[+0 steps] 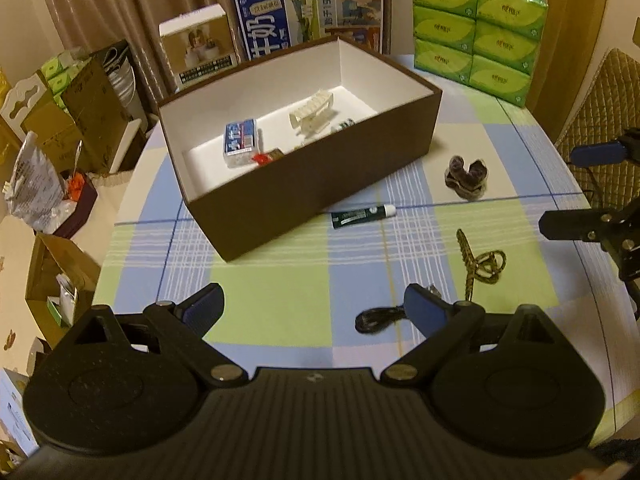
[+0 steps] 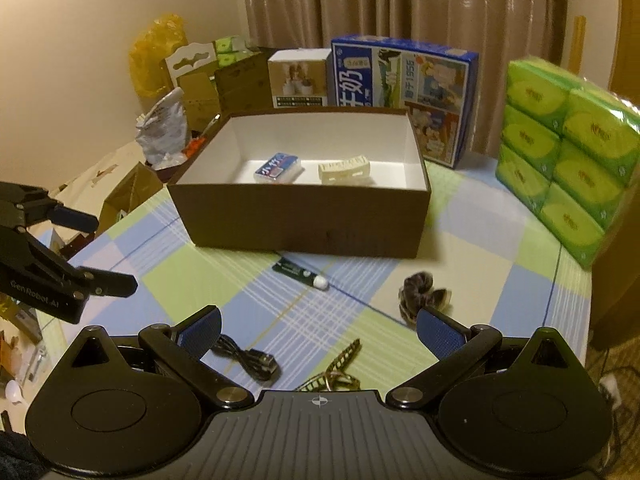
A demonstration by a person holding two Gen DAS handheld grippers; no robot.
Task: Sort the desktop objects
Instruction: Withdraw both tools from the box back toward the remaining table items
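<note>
A brown open box [image 1: 320, 178] [image 2: 296, 216] stands on the checked tablecloth. It holds a blue tissue pack [image 1: 239, 142] [image 2: 277, 168], a cream hair claw [image 1: 314, 114] [image 2: 344, 170] and small items. On the cloth lie a dark green tube [image 1: 362, 216] [image 2: 300, 272], a dark scrunchie [image 1: 466, 176] [image 2: 420, 292], a gold hair clip [image 1: 478, 266] [image 2: 332, 372] and a black cable [image 1: 376, 320] [image 2: 248, 360]. My left gripper [image 1: 316, 306] [image 2: 106, 256] is open and empty above the cloth. My right gripper [image 2: 318, 334] [image 1: 568, 192] is open and empty above the clip.
Green tissue packs [image 1: 478, 28] [image 2: 568, 168], a blue milk carton box [image 1: 308, 12] [image 2: 404, 96] and a white box [image 1: 198, 48] [image 2: 298, 78] stand behind the brown box. Cardboard boxes and bags [image 1: 60, 148] lie beside the table's left edge. A padded chair [image 1: 600, 104] stands right.
</note>
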